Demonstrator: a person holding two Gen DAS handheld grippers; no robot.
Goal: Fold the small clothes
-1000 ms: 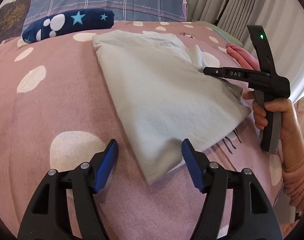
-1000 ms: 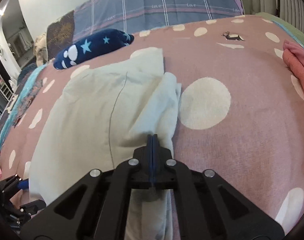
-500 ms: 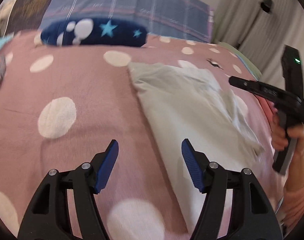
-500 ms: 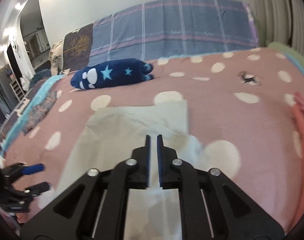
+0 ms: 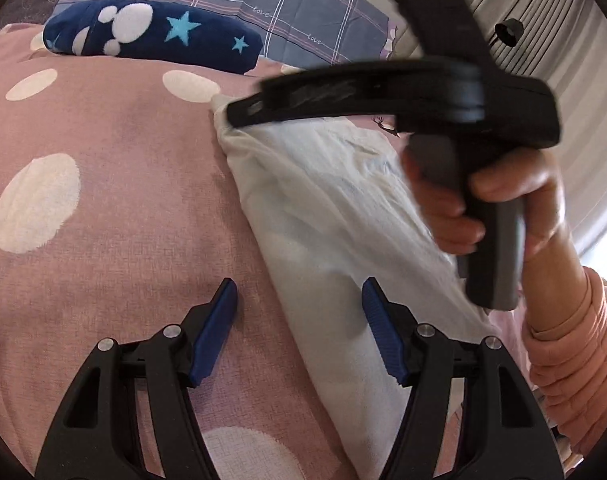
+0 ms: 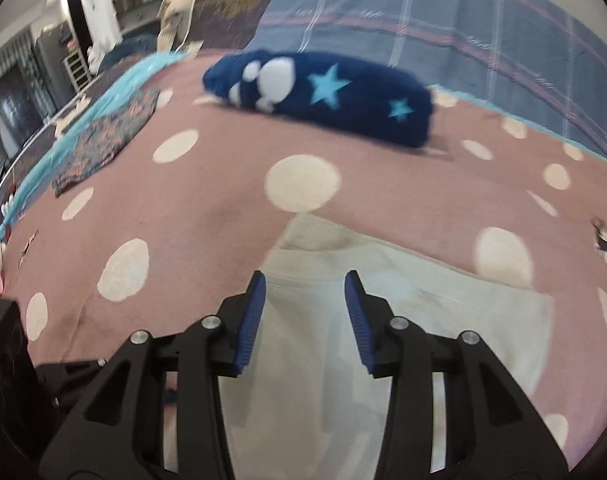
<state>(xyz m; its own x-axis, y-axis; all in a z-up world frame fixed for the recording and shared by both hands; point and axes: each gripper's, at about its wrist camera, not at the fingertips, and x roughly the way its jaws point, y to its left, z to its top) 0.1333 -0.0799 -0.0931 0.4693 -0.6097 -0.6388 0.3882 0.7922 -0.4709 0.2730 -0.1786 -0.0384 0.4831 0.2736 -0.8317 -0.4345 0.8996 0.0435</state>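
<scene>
A pale, folded small garment (image 5: 335, 216) lies on the pink dotted bedspread (image 5: 103, 184); it also shows in the right wrist view (image 6: 423, 320). My left gripper (image 5: 299, 308) is open and empty, low over the garment's near left edge. My right gripper (image 6: 305, 300) is open and empty, hovering over the garment's far left corner. In the left wrist view the right gripper's body (image 5: 383, 100) crosses over the garment's far end, blurred, held by a hand (image 5: 503, 200).
A navy plush roll with stars (image 5: 151, 36) lies at the back of the bed, also in the right wrist view (image 6: 323, 96). A plaid blue pillow (image 6: 423, 20) is behind it. A patterned cloth (image 6: 103, 136) lies at the far left. Curtains (image 5: 543, 40) hang on the right.
My right gripper let go of the garment's fold, opened, and swung left across to the garment's far corner. My left gripper stayed open and shifted left along the near edge.
</scene>
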